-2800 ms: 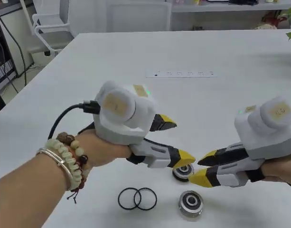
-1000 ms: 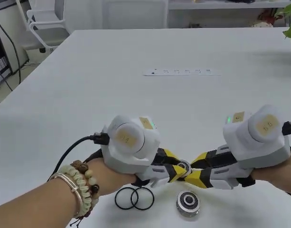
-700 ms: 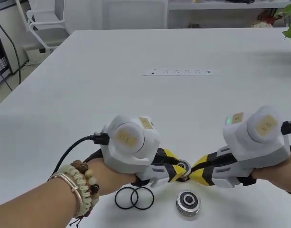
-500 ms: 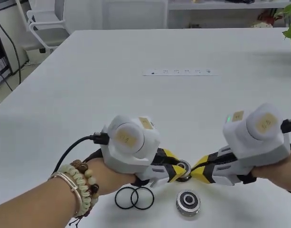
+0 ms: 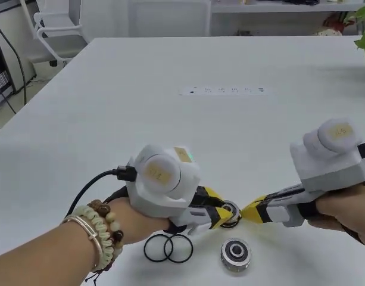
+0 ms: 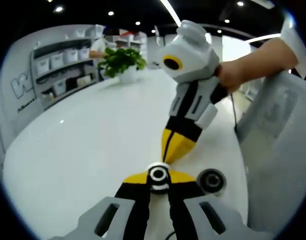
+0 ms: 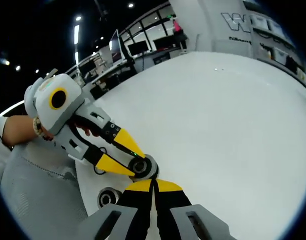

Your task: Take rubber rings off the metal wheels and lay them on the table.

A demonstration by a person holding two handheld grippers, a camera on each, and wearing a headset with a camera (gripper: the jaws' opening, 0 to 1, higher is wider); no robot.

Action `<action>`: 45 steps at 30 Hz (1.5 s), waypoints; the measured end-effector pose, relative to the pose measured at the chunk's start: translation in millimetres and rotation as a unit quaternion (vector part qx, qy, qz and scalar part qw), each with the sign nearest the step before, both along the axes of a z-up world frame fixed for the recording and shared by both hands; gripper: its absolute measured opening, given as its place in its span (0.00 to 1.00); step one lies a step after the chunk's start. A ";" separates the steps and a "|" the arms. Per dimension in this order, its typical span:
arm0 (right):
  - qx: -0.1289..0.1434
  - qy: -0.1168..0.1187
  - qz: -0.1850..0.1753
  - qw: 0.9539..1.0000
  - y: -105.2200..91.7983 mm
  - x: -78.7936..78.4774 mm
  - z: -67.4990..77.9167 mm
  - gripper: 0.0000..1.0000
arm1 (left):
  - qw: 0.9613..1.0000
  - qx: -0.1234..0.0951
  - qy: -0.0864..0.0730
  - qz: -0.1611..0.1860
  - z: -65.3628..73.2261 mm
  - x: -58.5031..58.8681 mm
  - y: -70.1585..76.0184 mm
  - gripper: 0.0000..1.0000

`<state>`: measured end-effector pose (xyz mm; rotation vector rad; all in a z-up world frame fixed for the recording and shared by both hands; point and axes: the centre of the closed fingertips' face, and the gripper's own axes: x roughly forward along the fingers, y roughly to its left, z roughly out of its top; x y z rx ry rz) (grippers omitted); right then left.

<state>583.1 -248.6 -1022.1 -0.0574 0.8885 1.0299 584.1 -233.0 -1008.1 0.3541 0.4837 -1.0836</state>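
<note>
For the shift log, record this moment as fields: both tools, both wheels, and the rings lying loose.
left tool: shut on the held wheel
right tool: jaws together, tips against the held wheel's rim; whether they pinch a ring cannot be told
second wheel: lying flat on the table, nearer the person, apart from both tools
rubber rings: two, loose on the table, overlapping each other, to the left of the second wheel
</note>
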 end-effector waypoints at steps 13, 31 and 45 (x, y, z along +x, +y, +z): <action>0.050 0.072 -0.055 0.995 3.6 -6.3 5.1 0.00 | 1.000 -0.004 -0.001 -0.002 0.2 -1.2 0.0 0.14; 0.099 0.139 -0.101 0.980 6.0 -8.7 8.6 0.00 | 1.000 -0.002 -0.002 -0.004 -0.2 -2.0 0.7 0.14; 0.100 0.137 -0.096 0.981 13.7 -9.4 12.8 0.00 | 1.000 -0.004 -0.004 -0.004 -0.3 -3.3 3.6 0.14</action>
